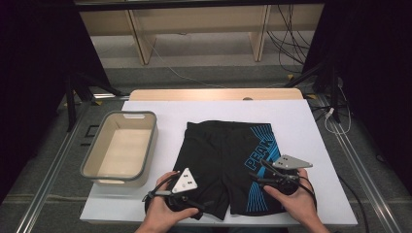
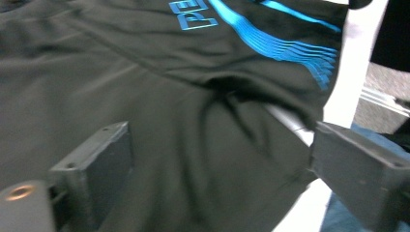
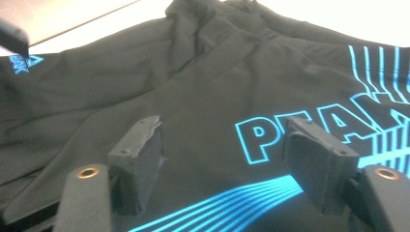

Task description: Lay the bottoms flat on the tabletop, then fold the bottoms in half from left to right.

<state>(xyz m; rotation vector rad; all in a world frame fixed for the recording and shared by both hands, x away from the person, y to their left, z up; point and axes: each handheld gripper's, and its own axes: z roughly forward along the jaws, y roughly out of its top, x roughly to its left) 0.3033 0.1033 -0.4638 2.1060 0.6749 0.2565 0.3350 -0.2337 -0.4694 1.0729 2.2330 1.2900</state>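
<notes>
The shorts were black, with a fan of thin bright-blue stripes sweeping across one leg and the word "PEAK" in blue outline letters over them; a small blue logo marked the other leg. The tabletop was white, with a strip of pale wood along its far edge. The bin had a grey rim and outer wall and a cream inside. The left tongs and right tongs were matt black with brass-coloured screw holes at their bases, and each carried a light-grey three-cornered plate dotted with small dark holes.
</notes>
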